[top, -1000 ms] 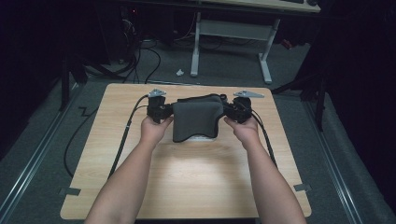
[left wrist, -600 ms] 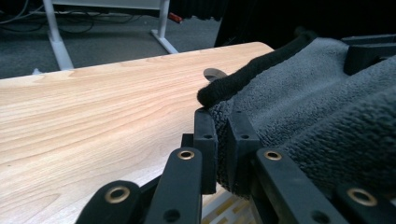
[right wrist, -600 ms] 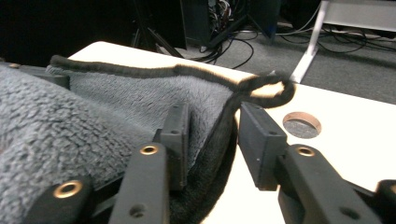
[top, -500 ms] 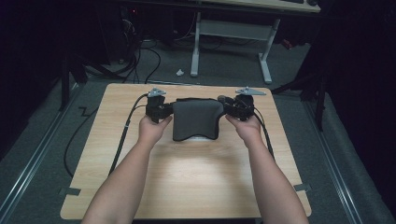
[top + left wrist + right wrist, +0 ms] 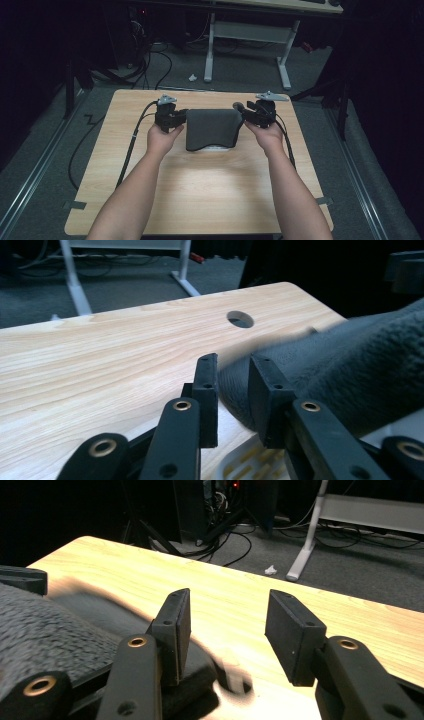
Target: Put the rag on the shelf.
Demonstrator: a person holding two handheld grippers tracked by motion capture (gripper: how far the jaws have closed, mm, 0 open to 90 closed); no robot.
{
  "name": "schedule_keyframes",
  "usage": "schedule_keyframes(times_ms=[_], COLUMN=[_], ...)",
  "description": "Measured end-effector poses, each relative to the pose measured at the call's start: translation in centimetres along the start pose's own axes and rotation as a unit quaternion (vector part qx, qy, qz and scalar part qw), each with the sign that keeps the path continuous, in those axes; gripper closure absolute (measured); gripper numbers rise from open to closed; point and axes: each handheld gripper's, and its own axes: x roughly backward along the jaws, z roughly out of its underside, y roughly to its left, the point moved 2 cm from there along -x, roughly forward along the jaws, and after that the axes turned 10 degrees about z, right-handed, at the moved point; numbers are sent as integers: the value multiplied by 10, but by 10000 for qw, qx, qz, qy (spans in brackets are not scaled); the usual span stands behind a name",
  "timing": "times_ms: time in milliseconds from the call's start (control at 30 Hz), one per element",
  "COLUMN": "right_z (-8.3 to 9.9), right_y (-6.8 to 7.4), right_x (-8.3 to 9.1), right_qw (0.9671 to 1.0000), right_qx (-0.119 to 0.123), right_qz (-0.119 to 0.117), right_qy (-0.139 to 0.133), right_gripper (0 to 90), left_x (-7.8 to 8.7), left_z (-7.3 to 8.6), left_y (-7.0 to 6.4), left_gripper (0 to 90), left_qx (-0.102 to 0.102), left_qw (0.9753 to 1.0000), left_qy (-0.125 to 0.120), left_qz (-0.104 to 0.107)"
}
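On the table, largest thing first:

Table [image 5: 200, 200]: a pale wooden top with rounded corners; a round hole [image 5: 240, 319] sits near its far edge in the left gripper view.

Cloth [image 5: 210, 127]: a dark grey, fuzzy cloth lies in the middle of the far half of the table, between the two grippers. It drapes over something, and its near edge curves up to leave a strip of white uncovered.

Tray [image 5: 216, 147]: a white thing lies under the cloth, with its near rim just past the cloth's edge. In the left gripper view a corner of it [image 5: 250, 467] shows slots or ribs. What it holds is hidden by the cloth, so I cannot tell.

Left gripper [image 5: 181, 118]: held in the person's left hand [image 5: 162, 137] at the cloth's left edge. In its own view [image 5: 233, 397] the jaws stand a little apart, with a fold of the cloth's edge lying in the gap. They are not pressed together on it.

Right gripper [image 5: 242, 111]: held in the right hand [image 5: 270, 135] at the cloth's right edge. In its own view [image 5: 229, 625] the jaws stand wide apart with nothing between them. The cloth lies under and beside the left jaw, blurred.

Cables [image 5: 132, 145]: a black one trails from each gripper back across the table towards the person.
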Motion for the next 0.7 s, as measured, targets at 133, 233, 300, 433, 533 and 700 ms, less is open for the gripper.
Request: schedule_keyframes(times_ms=[133,233,300,433,533,700], right_z=[0,0,0,1,2,3], right_y=[-5,-6,-7,-9,-11,-11], right_x=[3,4,5,7,9,13], right_qw=[10000,10000,10000,9999,9999,9998], right_qx=[-21,12,-13,-10,31,86], right_qz=[28,69,97,124,151,187], right_qy=[-13,-8,10,-20,1,16], right_gripper=[526,522,521,518,509,495], left_x=[4,7,9,16,23,34], left_z=[0,-1,-2,-5,-5,-3], left_y=[3,3,3,2,4,7], left_gripper=[689,683,677,668,660,652], left_qx=[-7,4,-8,-33,-29,8], left_qw=[10000,10000,9999,9998,9996,9994], left_qy=[-15,-38,-64,-113,-149,-195], left_qz=[-68,-83,-99,-167,-221,-302])
